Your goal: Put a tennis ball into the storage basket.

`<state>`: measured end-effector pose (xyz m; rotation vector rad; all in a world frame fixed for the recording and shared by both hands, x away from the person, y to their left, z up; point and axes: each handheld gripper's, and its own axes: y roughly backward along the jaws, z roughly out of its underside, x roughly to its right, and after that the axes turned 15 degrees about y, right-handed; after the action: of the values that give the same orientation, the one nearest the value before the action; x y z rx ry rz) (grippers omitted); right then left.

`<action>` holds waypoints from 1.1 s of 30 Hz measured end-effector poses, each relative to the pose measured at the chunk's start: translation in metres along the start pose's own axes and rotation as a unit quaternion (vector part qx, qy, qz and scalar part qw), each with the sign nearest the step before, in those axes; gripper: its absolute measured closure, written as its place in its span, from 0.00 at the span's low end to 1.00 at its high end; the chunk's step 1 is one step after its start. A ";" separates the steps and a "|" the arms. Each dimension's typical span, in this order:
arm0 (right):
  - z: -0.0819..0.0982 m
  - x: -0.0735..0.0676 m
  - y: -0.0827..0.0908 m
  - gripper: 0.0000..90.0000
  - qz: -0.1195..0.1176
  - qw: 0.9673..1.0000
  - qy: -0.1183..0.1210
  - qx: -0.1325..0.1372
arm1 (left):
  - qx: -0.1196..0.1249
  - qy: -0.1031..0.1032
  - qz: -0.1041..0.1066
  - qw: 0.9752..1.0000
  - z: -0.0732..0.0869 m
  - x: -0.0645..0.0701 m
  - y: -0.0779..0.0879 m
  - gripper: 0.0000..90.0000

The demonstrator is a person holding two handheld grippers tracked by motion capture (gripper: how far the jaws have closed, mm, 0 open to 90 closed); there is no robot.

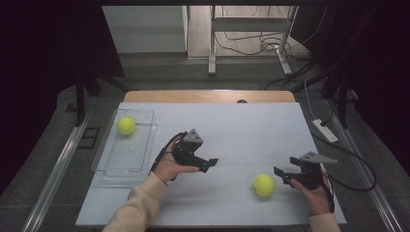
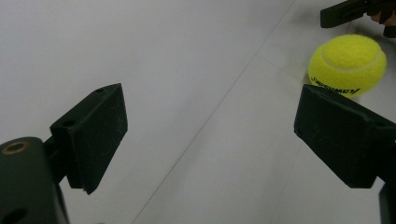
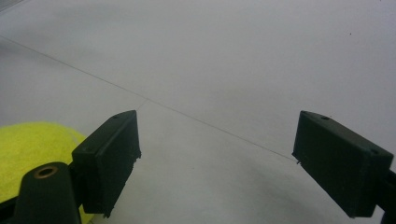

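While tennis ball [image 1: 263, 184] lies on table [image 1: 232, 125], left gripper [image 1: 211, 164], right gripper [image 1: 281, 174] gape empty.

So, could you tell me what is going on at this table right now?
A person holds a gripper in each hand over a white table. Both grippers are open and empty. The left gripper points toward a tennis ball lying just beside the right gripper. A second ball sits in a clear tray.

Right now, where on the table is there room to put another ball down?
The white table is bare beyond both grippers, from the clear tray across to its right edge. It is crowded near the front: the loose tennis ball lies beside the right gripper, with the left gripper close by.
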<state>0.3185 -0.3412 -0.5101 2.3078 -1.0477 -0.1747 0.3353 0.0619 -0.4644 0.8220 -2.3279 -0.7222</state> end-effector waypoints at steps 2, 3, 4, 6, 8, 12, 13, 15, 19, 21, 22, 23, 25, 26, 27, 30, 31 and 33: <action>0.000 0.000 0.000 0.17 0.000 1.000 0.000 0.000 | 0.000 0.000 0.003 1.000 0.000 0.002 -0.002 0.12; 0.000 0.000 0.000 0.17 0.000 1.000 0.000 0.000 | 0.000 -0.001 0.004 1.000 -0.001 0.003 -0.003 0.12; 0.000 0.000 0.000 0.17 0.000 1.000 0.000 0.000 | 0.000 -0.001 0.004 1.000 -0.001 0.003 -0.003 0.12; 0.000 0.000 0.000 0.17 0.000 1.000 -0.001 0.000 | -0.001 -0.003 0.006 1.000 -0.001 0.004 -0.005 0.12; 0.000 0.000 0.000 0.17 0.001 1.000 -0.001 0.000 | -0.004 -0.004 0.008 1.000 -0.001 0.006 -0.007 0.12; 0.000 0.000 0.000 0.17 0.001 1.000 -0.001 0.000 | -0.005 -0.006 0.012 1.000 -0.001 0.009 -0.011 0.12; 0.000 0.000 0.000 0.16 0.001 1.000 -0.001 0.000 | -0.006 -0.007 0.014 1.000 -0.001 0.010 -0.012 0.12; 0.000 0.000 0.000 0.17 0.001 1.000 -0.001 0.000 | -0.008 -0.009 0.016 1.000 -0.002 0.012 -0.015 0.12; 0.000 0.000 0.000 0.17 0.001 1.000 0.000 0.001 | -0.010 -0.011 0.020 1.000 -0.002 0.015 -0.018 0.12; 0.000 0.000 0.000 0.17 0.001 1.000 0.000 0.001 | -0.011 -0.012 0.022 1.000 -0.002 0.017 -0.020 0.12; 0.000 0.000 0.000 0.17 0.001 1.000 0.000 0.001 | -0.011 -0.014 0.023 1.000 -0.002 0.018 -0.021 0.12; 0.000 0.000 0.000 0.17 0.001 1.000 0.000 0.001 | -0.012 -0.013 0.024 1.000 -0.002 0.019 -0.022 0.12; 0.000 0.000 0.000 0.17 0.001 1.000 0.000 0.001 | -0.013 -0.015 0.024 1.000 -0.002 0.019 -0.023 0.12; 0.000 0.000 0.000 0.17 0.001 1.000 -0.001 0.001 | -0.013 -0.015 0.025 0.999 -0.003 0.021 -0.024 0.12; 0.000 0.000 0.000 0.17 0.001 1.000 -0.001 0.001 | -0.014 -0.017 0.027 0.999 -0.003 0.021 -0.025 0.12; 0.000 0.000 0.001 0.17 0.001 1.000 -0.001 0.002 | -0.014 -0.016 0.030 0.999 -0.003 0.024 -0.027 0.12; 0.000 0.000 0.001 0.17 0.001 1.000 -0.001 0.002 | -0.014 -0.016 0.032 0.999 -0.003 0.025 -0.028 0.12; 0.000 0.000 0.001 0.17 0.001 1.000 -0.001 0.003 | -0.016 -0.019 0.035 0.999 -0.003 0.027 -0.030 0.12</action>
<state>0.3185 -0.3416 -0.5095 2.3116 -1.0526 -0.1731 0.3312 0.0222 -0.4729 0.7146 -2.3588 -0.7493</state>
